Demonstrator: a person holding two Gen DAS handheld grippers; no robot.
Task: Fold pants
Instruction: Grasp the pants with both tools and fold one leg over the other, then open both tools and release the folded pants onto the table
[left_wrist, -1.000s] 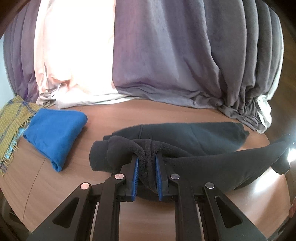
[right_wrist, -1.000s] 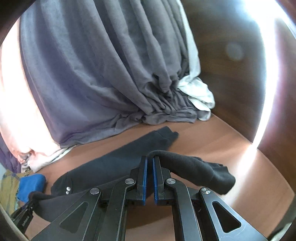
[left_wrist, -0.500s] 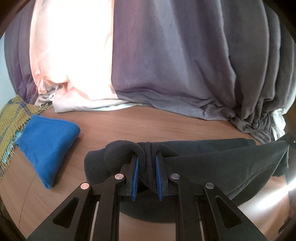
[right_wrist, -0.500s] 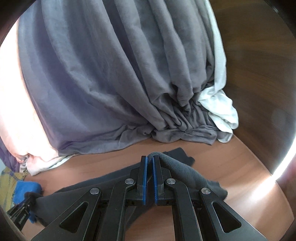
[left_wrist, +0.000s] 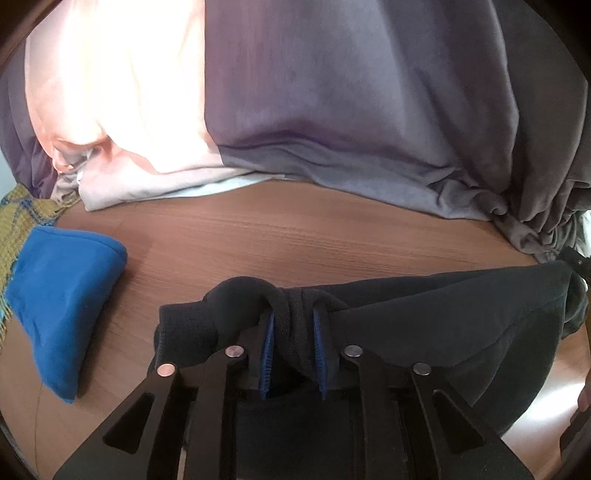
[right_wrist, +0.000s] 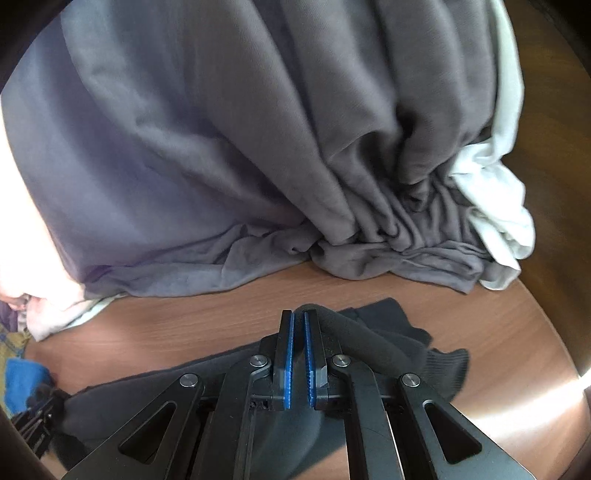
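Observation:
Dark charcoal pants (left_wrist: 436, 332) lie across the wooden table, one leg laid over the other. My left gripper (left_wrist: 293, 317) is shut on a bunched fold of the waist end, with the cloth pinched between the blue pads. My right gripper (right_wrist: 298, 317) is shut on the cuff end of the pants (right_wrist: 373, 347), with the cloth draped over its right finger and the ribbed cuff (right_wrist: 448, 369) hanging to the right. The left gripper also shows at the far left of the right wrist view (right_wrist: 37, 410).
A folded blue cloth (left_wrist: 55, 306) lies left of the pants, beside a yellow plaid cloth (left_wrist: 22, 218). A grey curtain (right_wrist: 221, 147) with pink and white fabric (left_wrist: 122, 122) hangs along the table's far edge. Bare wood (left_wrist: 295, 236) lies between curtain and pants.
Both grippers have carried the lifted pant leg away from me toward the curtain, over the other leg. The curtain now looms larger in both views. Both stay shut on the cloth.

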